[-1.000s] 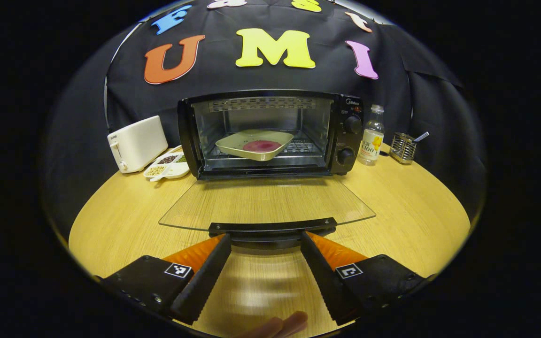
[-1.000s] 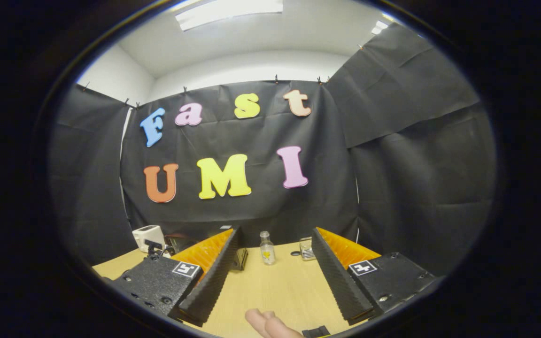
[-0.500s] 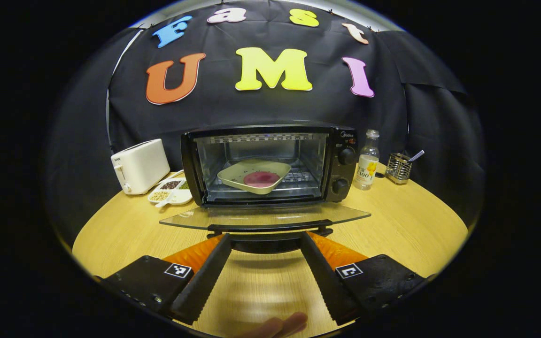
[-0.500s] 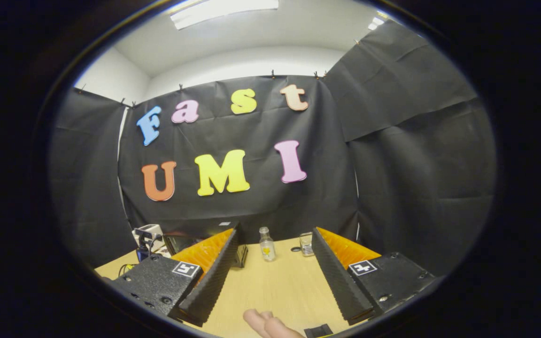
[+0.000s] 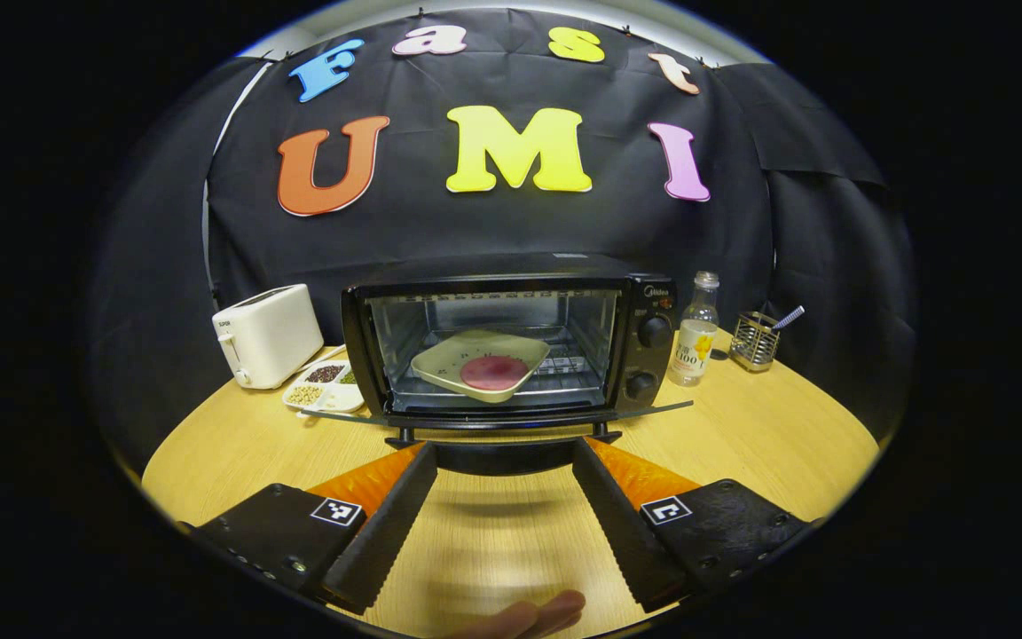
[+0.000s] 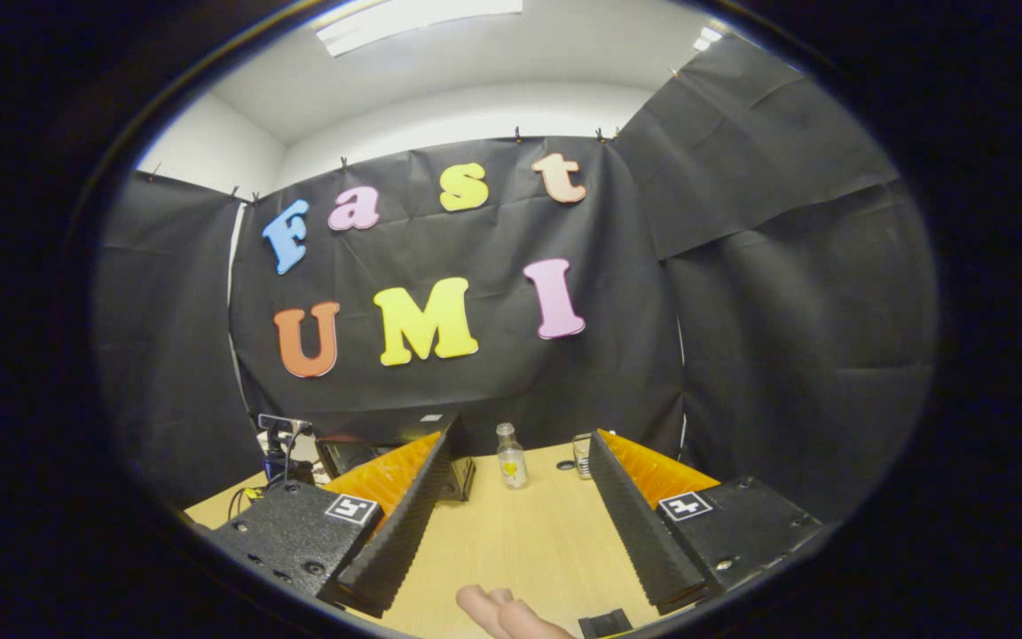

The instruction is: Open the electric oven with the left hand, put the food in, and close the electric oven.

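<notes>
Left hand-held gripper [image 5: 504, 461]: open, fingers under the door handle [image 5: 502, 437]
Right hand-held gripper [image 6: 520, 484]: open, empty, above worktop [image 6: 520, 541]
Oven [image 5: 511, 342]: door open, plate [image 5: 480, 364] inside

Lowered oven door [image 5: 498, 419] blocks path to plate [image 5: 480, 360]

Counted on the tabletop [image 5: 742, 435]: one electric oven [image 5: 511, 342], one toaster [image 5: 267, 335], one bottle [image 5: 694, 330], one divided dish [image 5: 323, 386], one utensil holder [image 5: 756, 339], one plate [image 5: 480, 363].
</notes>
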A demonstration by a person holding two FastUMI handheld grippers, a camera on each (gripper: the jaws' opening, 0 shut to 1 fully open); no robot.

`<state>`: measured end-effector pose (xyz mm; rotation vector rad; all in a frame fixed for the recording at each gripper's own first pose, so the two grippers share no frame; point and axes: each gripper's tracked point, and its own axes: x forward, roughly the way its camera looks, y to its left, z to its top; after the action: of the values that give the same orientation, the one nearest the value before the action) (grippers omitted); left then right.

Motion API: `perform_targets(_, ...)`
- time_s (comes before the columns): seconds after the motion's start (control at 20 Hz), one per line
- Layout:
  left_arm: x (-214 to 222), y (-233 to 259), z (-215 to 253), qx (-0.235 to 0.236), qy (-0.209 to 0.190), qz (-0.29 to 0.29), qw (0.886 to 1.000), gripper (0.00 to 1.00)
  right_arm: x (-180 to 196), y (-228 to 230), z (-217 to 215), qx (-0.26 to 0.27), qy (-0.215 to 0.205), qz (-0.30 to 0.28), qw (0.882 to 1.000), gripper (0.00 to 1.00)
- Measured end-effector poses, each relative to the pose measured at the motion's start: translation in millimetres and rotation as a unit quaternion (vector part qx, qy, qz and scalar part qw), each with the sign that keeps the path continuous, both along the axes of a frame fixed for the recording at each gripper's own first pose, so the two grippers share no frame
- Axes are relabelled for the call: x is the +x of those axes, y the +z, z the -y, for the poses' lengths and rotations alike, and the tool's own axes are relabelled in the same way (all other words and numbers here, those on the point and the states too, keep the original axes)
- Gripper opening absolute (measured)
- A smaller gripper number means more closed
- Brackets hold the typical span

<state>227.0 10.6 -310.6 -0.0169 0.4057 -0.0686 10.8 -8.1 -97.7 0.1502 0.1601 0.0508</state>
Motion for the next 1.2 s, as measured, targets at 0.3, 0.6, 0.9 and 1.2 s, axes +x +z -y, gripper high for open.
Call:
perform_targets(0.3, 39.8, 27.3, -1.8, -0.016, 0.019, 0.028, 0.999, 0.98, 2.0, -4.2, 9.4, 0.002, -0.012, -0.007, 1.000, 0.94)
perform_targets(0.6, 37.9, 48.5, -13.7, -0.033, 0.045, 0.037, 0.998, 0.98, -0.6, -12.3, 9.6, 0.007, -0.007, -0.032, 0.999, 0.95)
perform_targets(0.9, -20.0, 99.3, -16.1, -0.074, 0.041, 0.066, 0.994, 1.00, -9.8, -11.3, 3.4, 0.001, -0.012, -0.038, 0.999, 0.94)
perform_targets(1.2, -88.9, 165.3, -26.2, -0.069, 0.054, 0.113, 0.990, 0.95, -22.5, 0.9, 2.5, -0.015, -0.017, -0.015, 1.000, 0.94)
